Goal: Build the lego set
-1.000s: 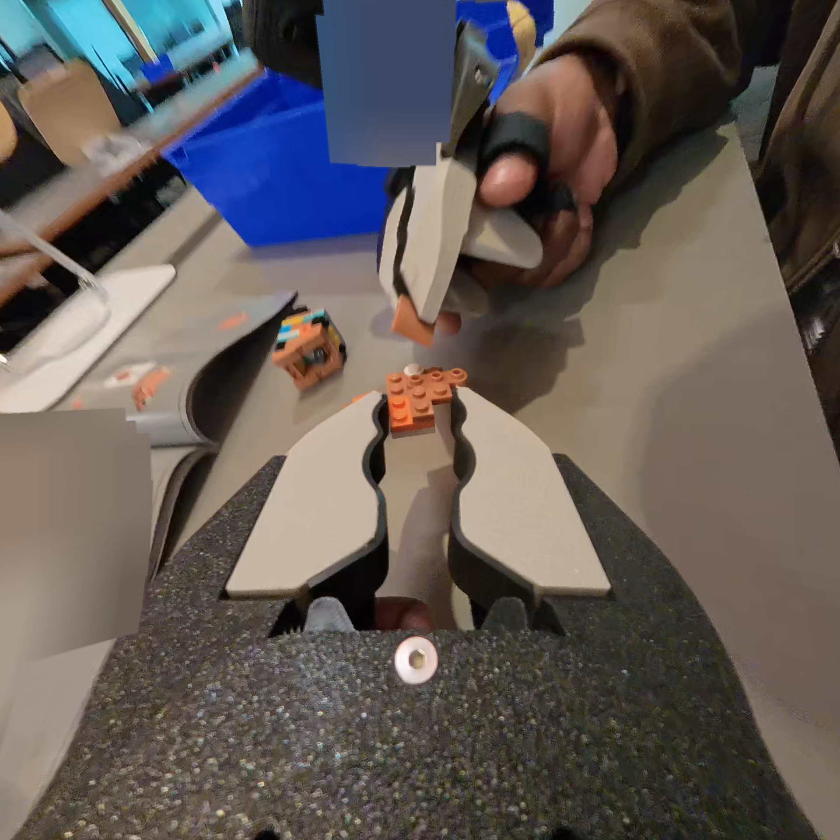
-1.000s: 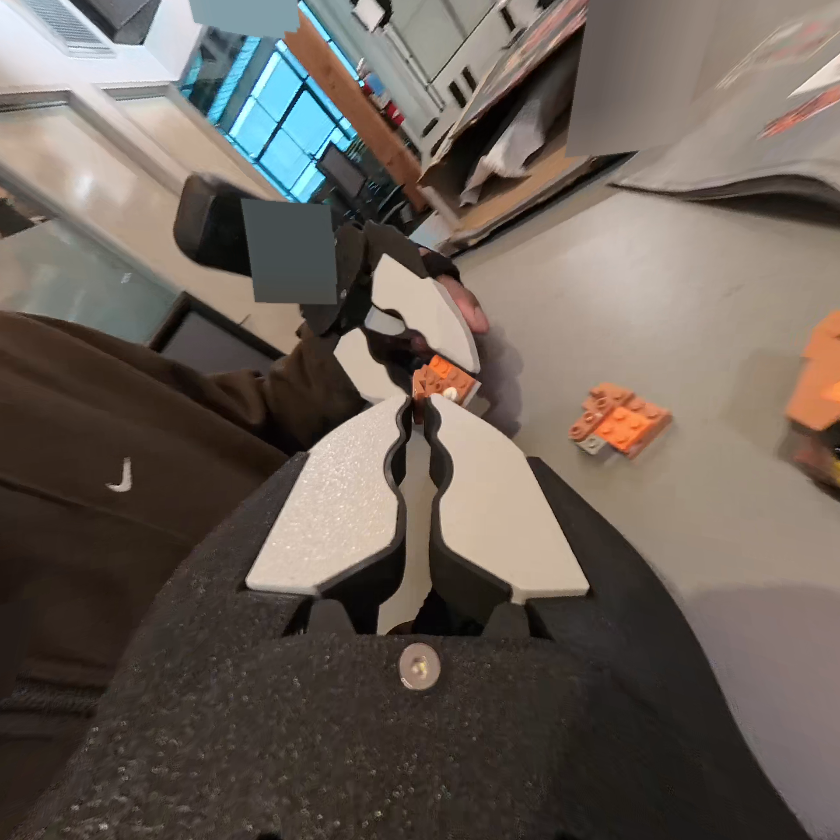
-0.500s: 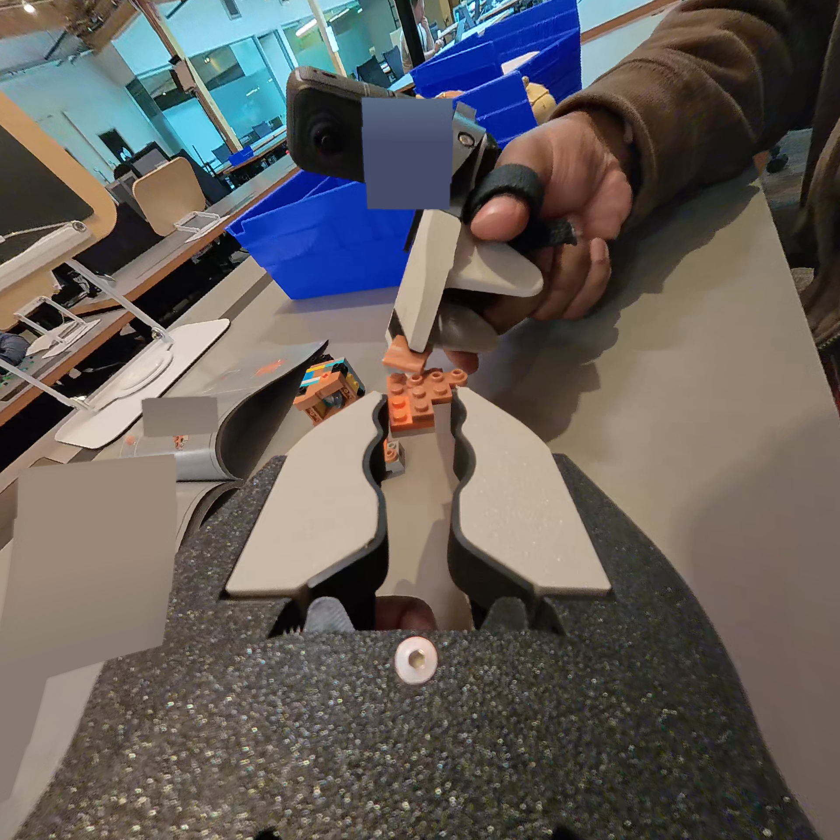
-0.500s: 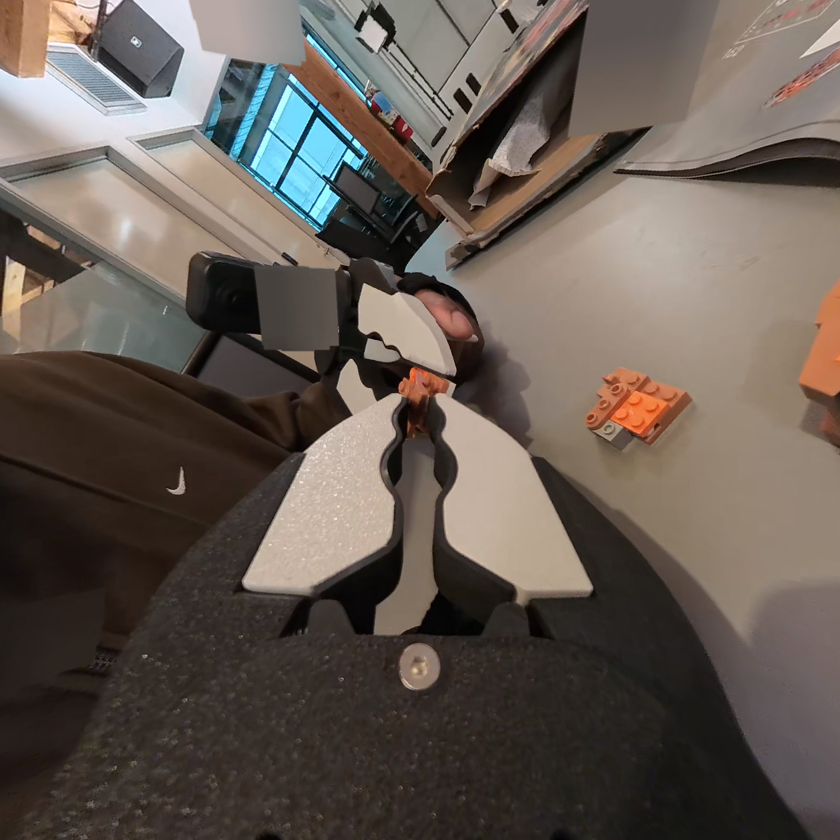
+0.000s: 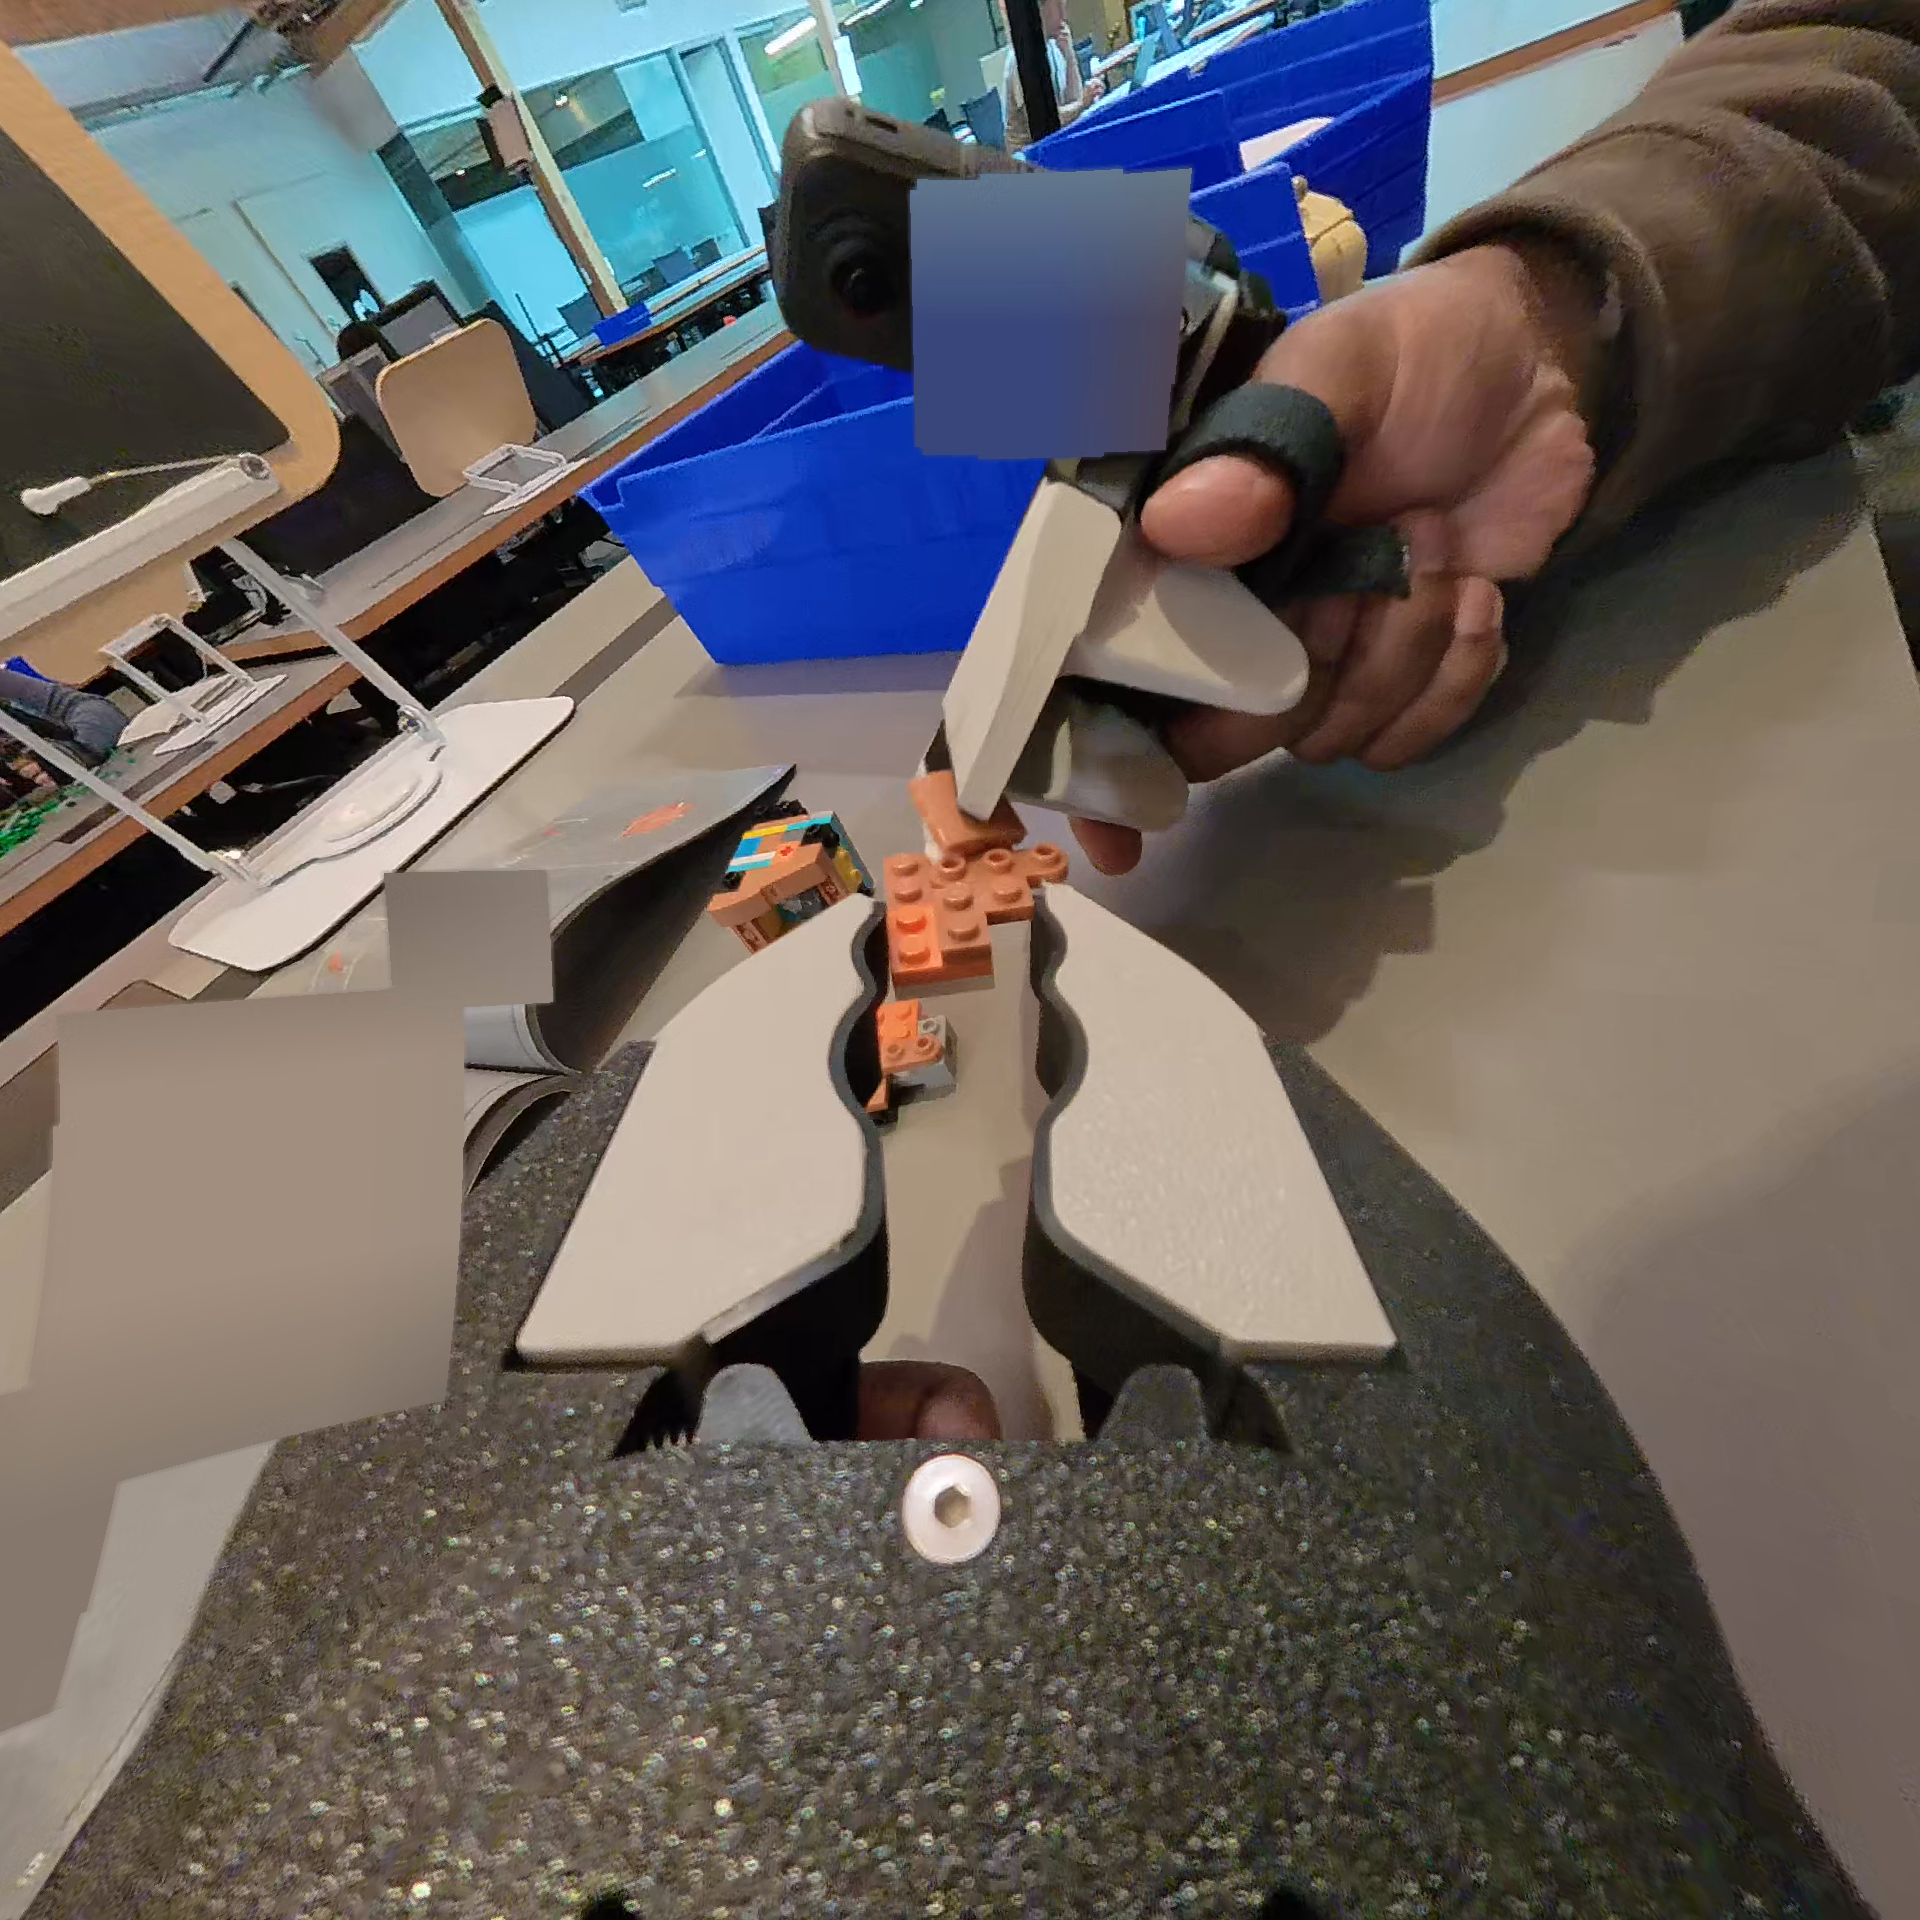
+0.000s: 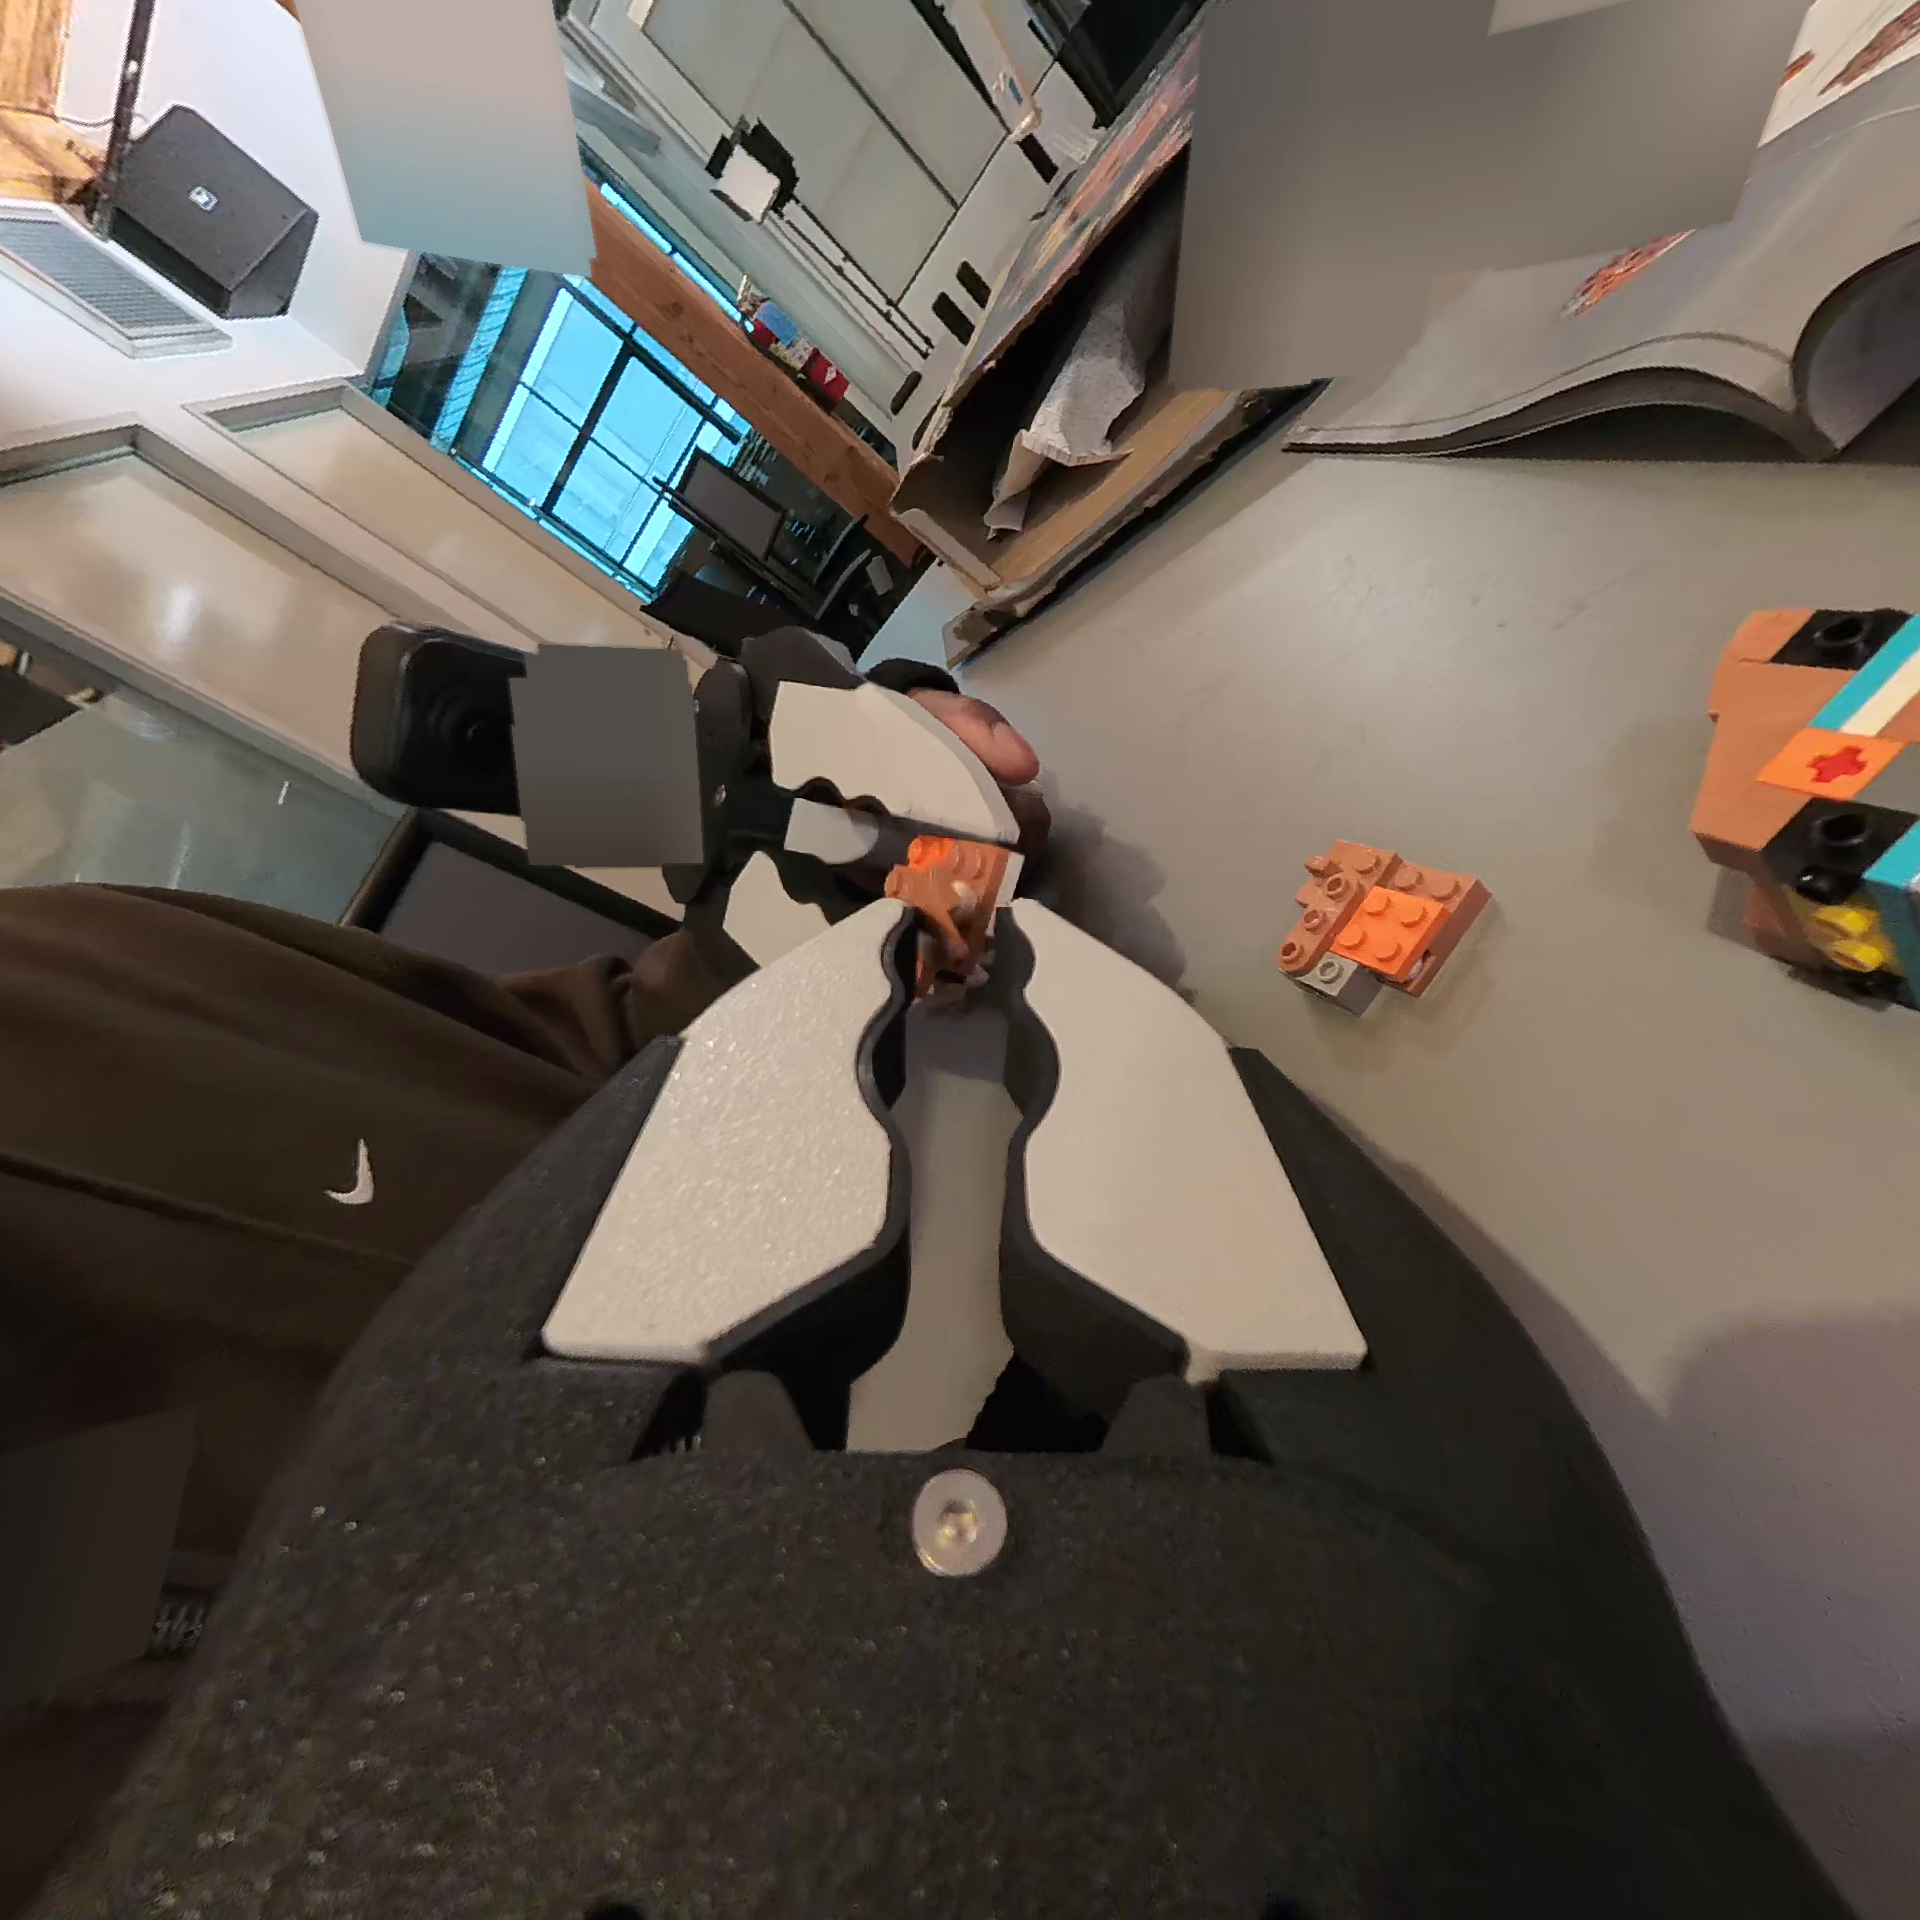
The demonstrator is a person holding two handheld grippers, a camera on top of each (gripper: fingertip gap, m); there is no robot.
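Gripping the orange plate assembly (image 5: 961, 914) narrowly at its edge, the left gripper (image 5: 954, 940) is holding it above mid-tabletop (image 5: 1558, 1039). The right gripper (image 6: 951, 935), closed on a small brown piece (image 5: 961, 816), is pressing down (off-axis push risks tilting or popping the plate loose).

Your left gripper (image 5: 954, 914) points toward 12 o'clock with its fingers closed on an orange plate assembly (image 5: 951, 914); your right gripper (image 5: 961, 805), held in your right hand (image 5: 1382, 561) at 1 o'clock, tilts down toward 7 o'clock, its fingers pinched on a small brown piece (image 5: 961, 816) touching that assembly's far edge.
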